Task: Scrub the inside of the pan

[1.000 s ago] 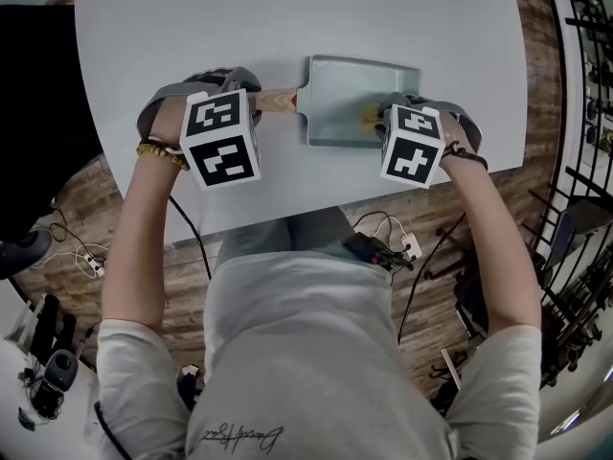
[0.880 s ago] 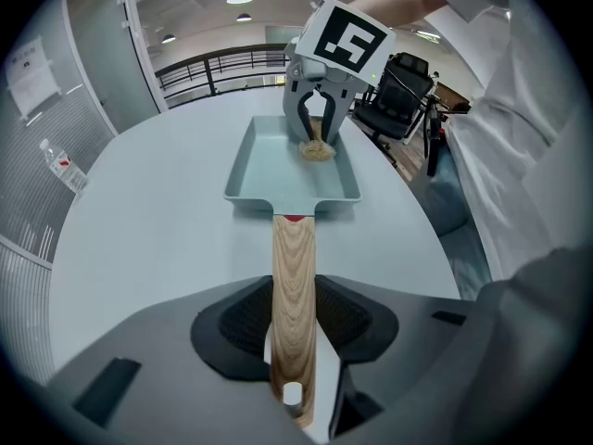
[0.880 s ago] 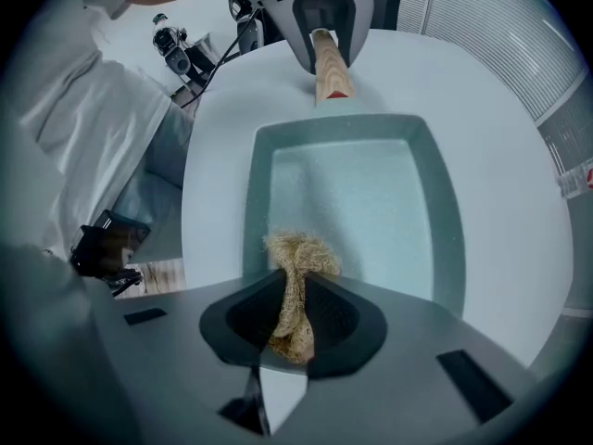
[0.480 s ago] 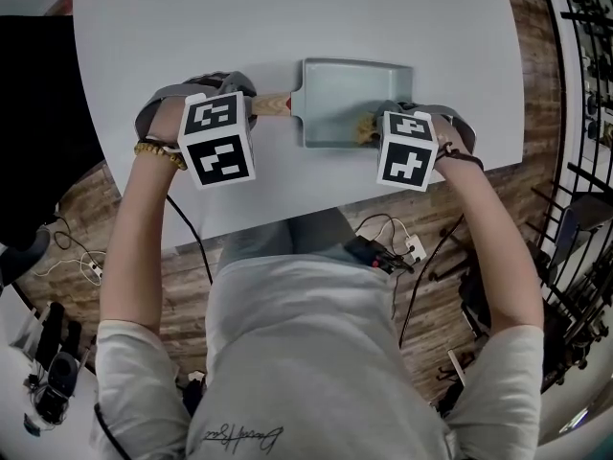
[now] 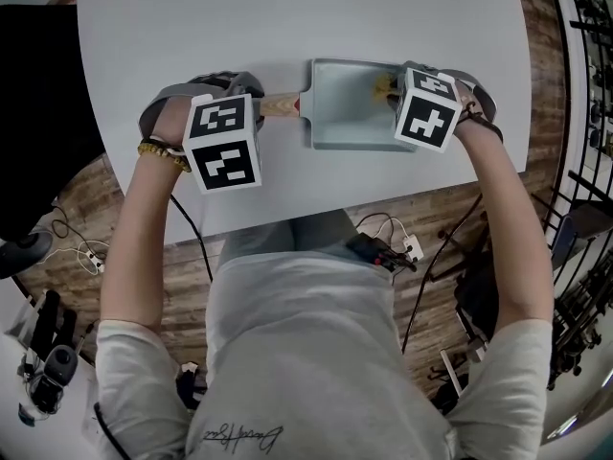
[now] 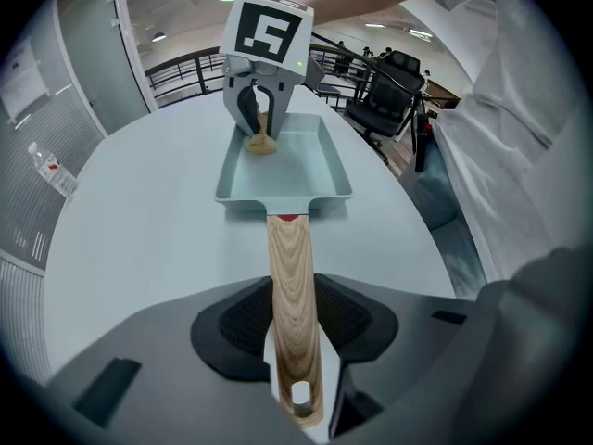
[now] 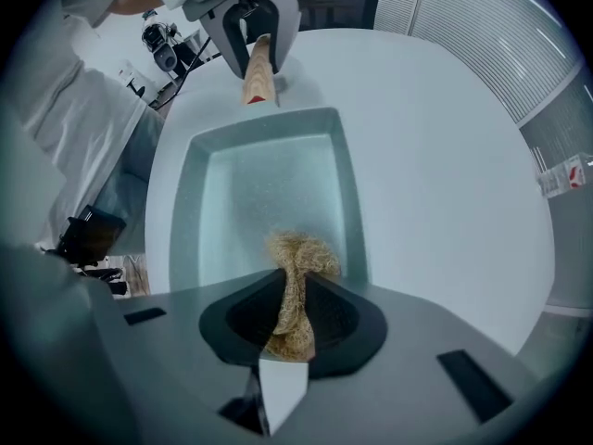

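My left gripper has its jaws pinched on the pan's wooden handle, with the dark pads pressing on both sides near the handle's free end. The handle runs straight away from the jaws to the pan, a pale blue-green rectangular pan with shallow walls that sits flat on the table.

My right gripper has its jaws clamped on a scrubber, a golden-brown wad of wiry fibre. The wad is squeezed narrow between the pads and bulges out in front of them. The bulging end rests on the pan floor, against the end wall farthest from the handle. In the head view this places the scrubber in the pan's far right corner, partly covered by the right gripper and its marker cube.

In the head view the pan lies towards the near edge of the light grey table, right of centre. Its handle points to my left, into the left gripper. The two grippers face each other across the length of the pan. A beaded bracelet circles the left wrist. Beyond the table's near edge there is wood-pattern floor with loose cables lying on it.
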Available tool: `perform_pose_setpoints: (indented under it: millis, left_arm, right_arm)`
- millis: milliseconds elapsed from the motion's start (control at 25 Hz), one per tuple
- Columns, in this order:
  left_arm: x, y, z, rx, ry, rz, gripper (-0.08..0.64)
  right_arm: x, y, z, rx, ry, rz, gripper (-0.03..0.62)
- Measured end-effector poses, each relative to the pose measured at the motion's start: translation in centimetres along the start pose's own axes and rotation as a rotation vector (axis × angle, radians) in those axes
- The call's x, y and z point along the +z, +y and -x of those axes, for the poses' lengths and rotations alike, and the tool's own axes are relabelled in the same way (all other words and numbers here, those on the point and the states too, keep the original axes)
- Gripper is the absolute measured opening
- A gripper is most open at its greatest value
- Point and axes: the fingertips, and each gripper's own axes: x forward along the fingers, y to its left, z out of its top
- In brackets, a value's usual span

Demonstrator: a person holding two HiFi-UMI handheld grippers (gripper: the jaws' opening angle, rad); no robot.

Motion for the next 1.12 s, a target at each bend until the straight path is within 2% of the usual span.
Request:
perform_pose_setpoints:
  millis: [200,400,840,1120]
  left_arm:
    - [0.4,-0.2,0.2,0.001,-0.013,0.015,0.146]
    - [0.3,0.0,0.0,0.027,-0.007,0.037,0.146]
    - [-0.2,0.9,-0.5,0.019,-0.007,0.037,0.147]
    - [-0.2,1.0,-0.1,0.017,-0.003,0.032,0.147]
  right_arm:
    - [0.0,-1.4,0.4,-0.032,-0.003,-0.001,0.078]
    - [-0.1,-0.9,0.2,-0.062,-0.016,0.020,0.078]
    - [-0.3,4.9,-0.8,0.062,-0.033,0.005,0.077]
    - [-0.1,7.6,-0.7,0.106,-0.054,-0.016,0.077]
